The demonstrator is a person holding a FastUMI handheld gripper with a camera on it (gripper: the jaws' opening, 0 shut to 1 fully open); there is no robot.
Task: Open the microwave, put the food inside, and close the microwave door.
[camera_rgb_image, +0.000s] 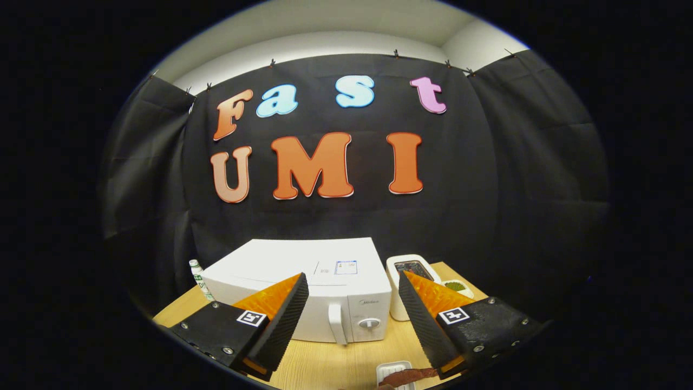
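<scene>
Hand-held gripper (352, 319) released, fingers spread, lined up toward the handle (338, 323) of the shut microwave (303, 276) on the far tabletop (319, 363). Food (403, 376) waits near, just below the right finger, likely staged for loading.

A small bottle (198, 279), a white toaster (407, 281) and a green-filled dish (456, 286) on the wooden table (325, 363).

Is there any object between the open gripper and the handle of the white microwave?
Nothing visible. The gripper is open, and the white microwave with its closed door and handle stands just ahead across bare wooden table.
</scene>
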